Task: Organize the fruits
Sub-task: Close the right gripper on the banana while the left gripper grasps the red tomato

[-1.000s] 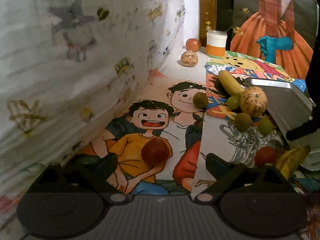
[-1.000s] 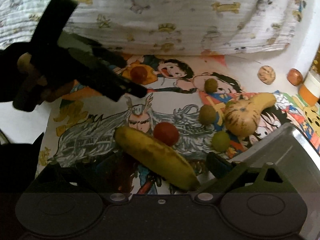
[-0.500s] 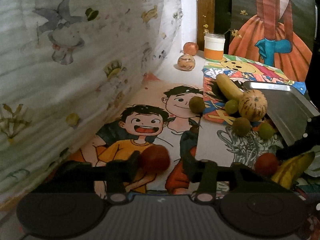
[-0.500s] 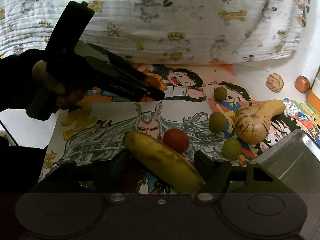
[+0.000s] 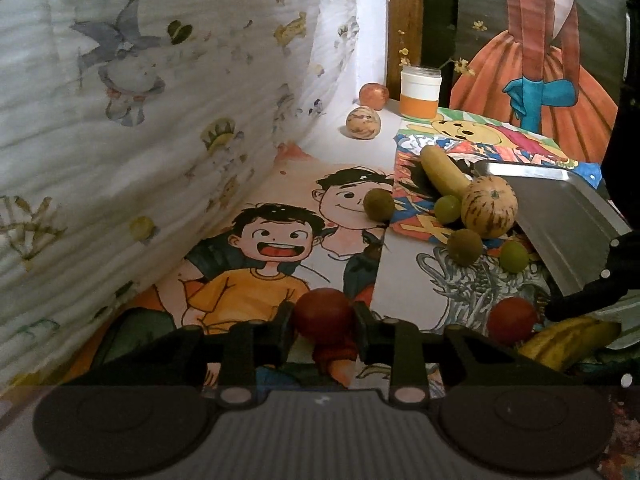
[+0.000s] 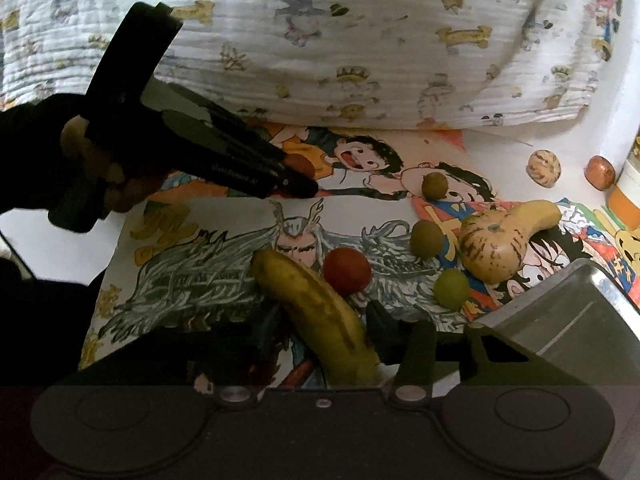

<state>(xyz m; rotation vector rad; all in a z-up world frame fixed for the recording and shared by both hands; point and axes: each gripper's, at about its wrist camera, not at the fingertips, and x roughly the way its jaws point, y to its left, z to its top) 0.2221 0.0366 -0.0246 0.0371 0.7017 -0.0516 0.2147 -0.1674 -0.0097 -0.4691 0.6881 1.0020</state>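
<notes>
In the left wrist view my left gripper (image 5: 324,316) is shut on a small red fruit (image 5: 324,312) that sits on the cartoon paper. The right wrist view shows the same left gripper (image 6: 296,184) gripping it, held by a hand. My right gripper (image 6: 320,320) has its jaws closing around a yellow banana (image 6: 316,304). The banana lies between the fingers (image 6: 380,328), and slight gaps still show at the pads. A second red fruit (image 6: 346,270) lies just beside the banana.
A metal tray (image 6: 576,312) sits at the right. Near it lie a speckled melon (image 6: 492,246), another banana (image 6: 536,216) and several green fruits (image 6: 426,238). A speckled ball (image 5: 362,122), an apple (image 5: 374,96) and an orange-and-white jar (image 5: 420,92) stand far back. A printed cloth (image 5: 140,120) walls the left.
Both grippers' jaws have come together from wide open. The left ones have closed onto the red fruit. The right ones have narrowed around the banana.
</notes>
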